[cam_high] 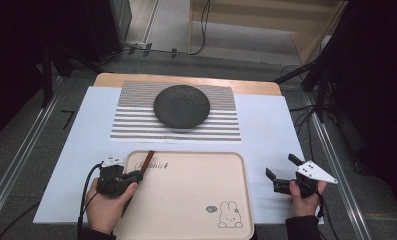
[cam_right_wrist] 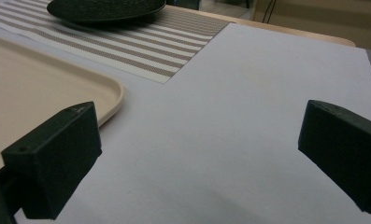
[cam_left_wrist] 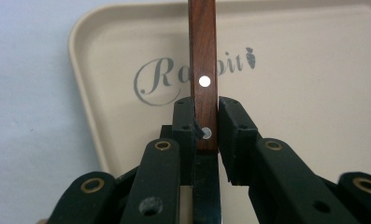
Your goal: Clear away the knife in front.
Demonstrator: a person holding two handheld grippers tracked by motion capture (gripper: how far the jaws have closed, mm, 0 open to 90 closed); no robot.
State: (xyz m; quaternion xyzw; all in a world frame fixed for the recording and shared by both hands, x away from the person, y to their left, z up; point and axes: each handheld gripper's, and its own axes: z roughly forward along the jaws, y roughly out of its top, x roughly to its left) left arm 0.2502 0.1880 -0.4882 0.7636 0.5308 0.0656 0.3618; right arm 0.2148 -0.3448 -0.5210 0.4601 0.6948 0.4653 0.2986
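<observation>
My left gripper (cam_high: 135, 175) (cam_left_wrist: 205, 116) is shut on a brown wooden handle (cam_high: 148, 160) (cam_left_wrist: 202, 56) with round metal rivets. It holds the handle over the near left corner of a beige tray (cam_high: 196, 200) (cam_left_wrist: 304, 121). The handle's free end points away over the "Rabbit" lettering, and what hangs below the jaws is hidden. At the tray's right, my right gripper (cam_high: 282, 166) (cam_right_wrist: 197, 144) stands open just above the white table cover, with nothing between its jaws.
A dark round plate (cam_high: 181, 105) (cam_right_wrist: 103, 8) lies on a striped placemat (cam_high: 131, 122) (cam_right_wrist: 141, 51) beyond the tray. The white cover (cam_high: 271, 125) (cam_right_wrist: 248, 93) spreads over the wooden table. Cables and stands line the floor around.
</observation>
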